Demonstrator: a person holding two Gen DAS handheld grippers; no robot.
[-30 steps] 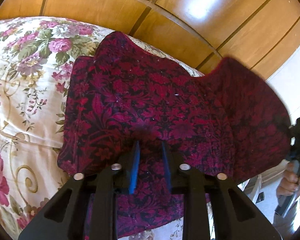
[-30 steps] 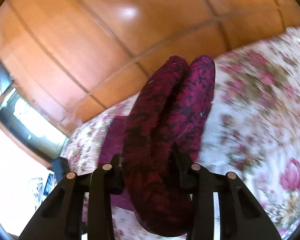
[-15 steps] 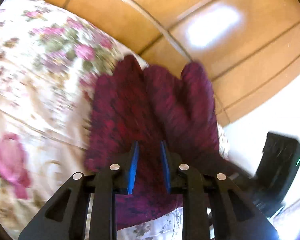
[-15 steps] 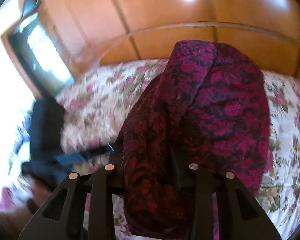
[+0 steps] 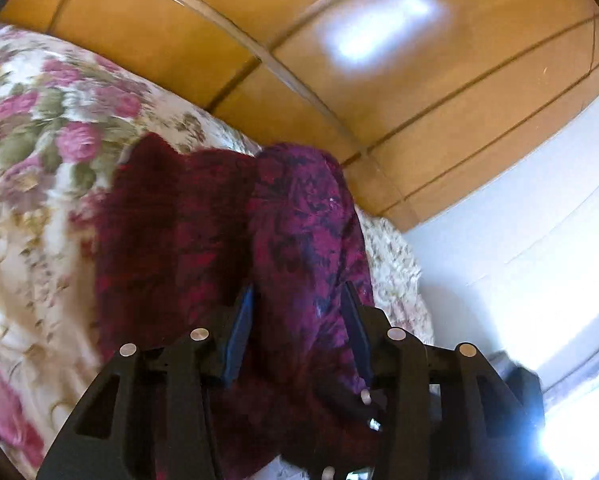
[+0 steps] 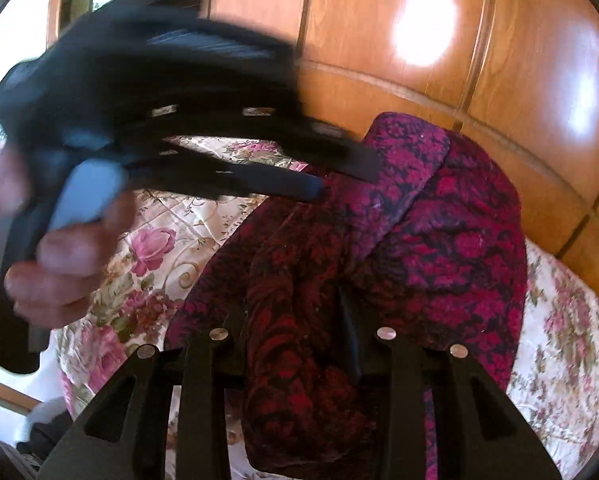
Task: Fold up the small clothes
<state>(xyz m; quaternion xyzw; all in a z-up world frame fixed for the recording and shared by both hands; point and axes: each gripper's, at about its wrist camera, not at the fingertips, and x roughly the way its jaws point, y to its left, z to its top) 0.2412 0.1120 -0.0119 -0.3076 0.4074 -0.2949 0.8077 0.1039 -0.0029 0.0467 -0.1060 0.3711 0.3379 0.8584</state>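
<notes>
A dark red patterned garment (image 5: 299, 232) lies bunched on the floral bedcover (image 5: 39, 160). My left gripper (image 5: 297, 320) has its jaws opening. A raised fold of the garment sits between the blue pads (image 5: 239, 332), which look loose on it. In the right wrist view the left gripper (image 6: 347, 180) is blurred, with its tips spread at the garment's far edge and a hand (image 6: 59, 256) on its handle. My right gripper (image 6: 295, 320) is shut on a thick roll of the garment (image 6: 439, 240), which drapes forward over the bed.
Wooden wardrobe panels (image 5: 379, 80) rise right behind the bed and fill the top of the right view too (image 6: 419, 40). A white wall (image 5: 519, 240) and bright glare are at the right. The floral bedcover (image 6: 559, 320) lies bare right of the garment.
The left jaws have spread wider around the fold. The right gripper swung its held fold across onto the rest of the garment. The left gripper now looms close in the right view.
</notes>
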